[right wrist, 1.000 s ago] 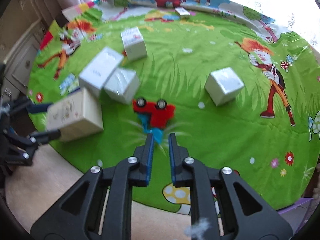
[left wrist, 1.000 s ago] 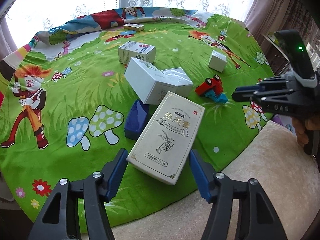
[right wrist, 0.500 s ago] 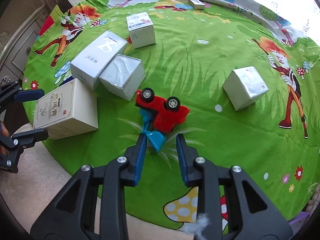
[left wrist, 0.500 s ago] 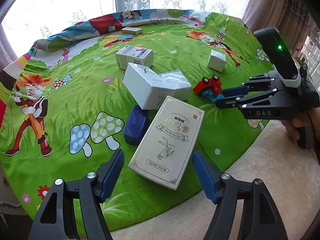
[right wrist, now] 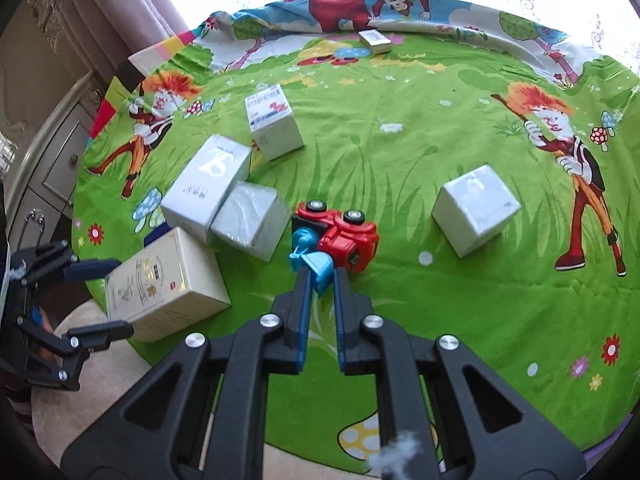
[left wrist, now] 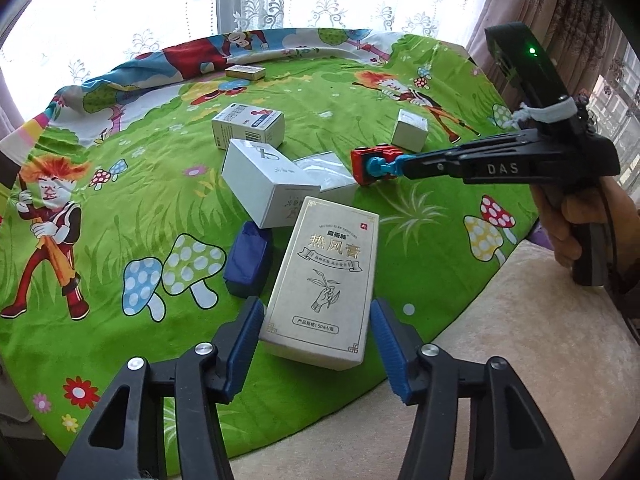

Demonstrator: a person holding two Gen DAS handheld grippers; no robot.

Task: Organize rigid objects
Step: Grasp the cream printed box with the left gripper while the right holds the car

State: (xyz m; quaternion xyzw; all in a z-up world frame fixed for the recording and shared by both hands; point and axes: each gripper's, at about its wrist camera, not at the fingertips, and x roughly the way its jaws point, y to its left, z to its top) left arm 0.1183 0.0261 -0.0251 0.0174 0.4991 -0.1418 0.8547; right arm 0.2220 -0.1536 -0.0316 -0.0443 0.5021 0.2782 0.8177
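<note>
The red toy truck (right wrist: 340,236) lies tipped over, wheels up, near the middle of the green cartoon cloth (right wrist: 400,160), just beside a film-wrapped white box (right wrist: 250,220). Its blue attachment (right wrist: 316,266) points toward the near edge. The right hand-held gripper (right wrist: 320,280) has its fingers drawn in on that blue part; contact appears made on both sides, though the hold covers only the tip of the attachment.

Risk one: the blue part looks like a jointed or clipped-on piece. Lifting by it may let the truck swing, pivot or detach. Judged cause: grip far from the body's weight.

Risk two: the truck rests close against the wrapped box. A sideways pull could drag that box and the larger white carton (right wrist: 208,184) touching it.

The beige printed carton (left wrist: 324,280) lies flat on the cloth at the near edge, one corner by the dark blue block (left wrist: 248,260). The left hand-held gripper (left wrist: 316,336) stands wide apart, one finger on either side of the carton's near end, not touching it. Risk three: closing off-centre may rotate the carton or push it over the cloth edge.

Further white boxes (left wrist: 248,130) (left wrist: 410,130) (left wrist: 245,72) sit well apart behind, outside both reaches.
</note>
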